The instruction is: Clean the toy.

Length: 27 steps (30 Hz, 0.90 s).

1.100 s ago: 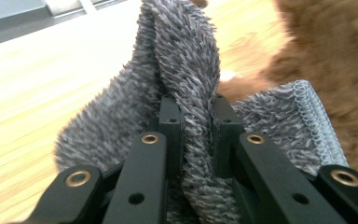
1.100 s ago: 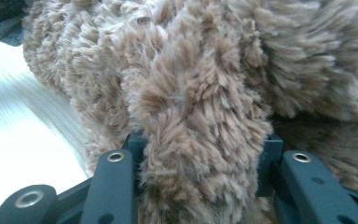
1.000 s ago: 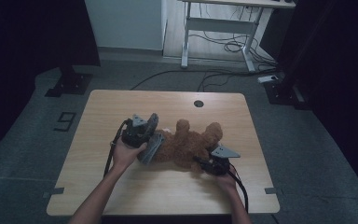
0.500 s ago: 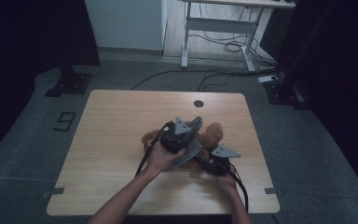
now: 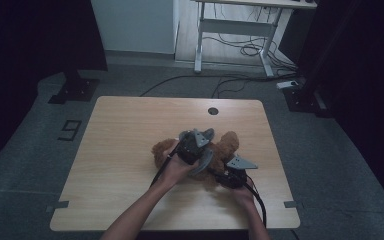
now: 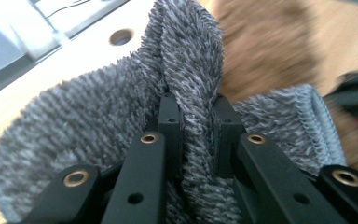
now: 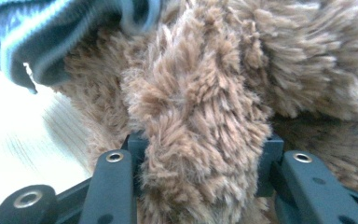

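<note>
At a light wooden table [image 5: 130, 150] seen from above, a person works two hand-held grippers over a brown, shaggy plush toy animal [image 5: 227, 145] lying right of the table's centre. At left, the left gripper [image 5: 200, 162] sits over the toy's middle, its jaws clenched on a fold of grey, fuzzy knitted fabric [image 5: 204, 161]. In the left gripper view, that grey fabric [image 6: 121, 121] is pinched between the two black jaws, a ridge of it rising above them, while the rest spreads to both sides; its stitched edge shows at right. Beyond it lie the blurred brown fur of the toy [image 6: 265, 46] and the pale tabletop [image 6: 88, 51] with its round cable hole [image 6: 121, 36].

At right, the right gripper [image 5: 225, 176] lies low at the toy's near side, just beside the left gripper, its cable [image 5: 257, 200] trailing toward the table's near edge. In the right gripper view, its jaws grasp a thick limb-like lobe of the brown plush [image 7: 200, 140], the fur bulging between and over them. The grey fabric's ribbed hem [image 7: 51, 42] hangs at the upper left of that view, touching the fur, above the bare tabletop [image 7: 23, 149].
</note>
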Available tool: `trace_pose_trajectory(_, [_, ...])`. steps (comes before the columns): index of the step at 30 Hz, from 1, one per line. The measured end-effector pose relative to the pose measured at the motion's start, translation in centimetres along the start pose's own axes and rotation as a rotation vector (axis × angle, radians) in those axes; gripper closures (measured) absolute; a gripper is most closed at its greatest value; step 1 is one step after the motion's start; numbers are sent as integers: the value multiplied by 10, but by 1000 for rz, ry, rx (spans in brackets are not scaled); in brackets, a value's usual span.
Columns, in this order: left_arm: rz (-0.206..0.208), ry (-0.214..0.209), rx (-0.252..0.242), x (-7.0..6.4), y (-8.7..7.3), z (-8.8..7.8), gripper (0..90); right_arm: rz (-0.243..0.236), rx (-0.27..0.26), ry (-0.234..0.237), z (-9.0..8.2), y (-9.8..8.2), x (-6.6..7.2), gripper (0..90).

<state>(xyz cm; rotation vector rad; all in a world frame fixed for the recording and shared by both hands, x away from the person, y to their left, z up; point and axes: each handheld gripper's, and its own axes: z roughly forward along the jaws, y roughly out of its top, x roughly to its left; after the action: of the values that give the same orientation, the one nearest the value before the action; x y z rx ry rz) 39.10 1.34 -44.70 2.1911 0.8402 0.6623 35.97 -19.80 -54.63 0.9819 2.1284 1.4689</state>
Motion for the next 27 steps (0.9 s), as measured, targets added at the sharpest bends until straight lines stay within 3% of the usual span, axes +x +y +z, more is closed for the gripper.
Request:
trace_pose_trajectory(4, [-67,-12,-39,20,-17,-15,779,0,-3,-1,1,1,1,550])
trace_pose_trajectory(8, [-79,15,-52,34,-27,-31,778,12,0,2,0,0,0,550])
trace_pose_trajectory(11, [-105,40,-30,48,-38,-36,777,15,-2,3,1,0,-1,550])
trace_pose_trajectory(15, [-195,17,-36,70,-57,-40,775,10,-1,4,0,0,0,550])
trace_pose_trajectory(21, [-236,55,-14,91,-76,-46,776,11,-5,11,0,-1,-1,550])
trace_pose_trajectory(24, [-273,50,4,101,-86,-45,776,9,-5,9,0,-1,-1,550])
trace_pose_trajectory(27, [-266,84,-7,105,-90,-47,776,18,-7,11,1,-1,-2,550])
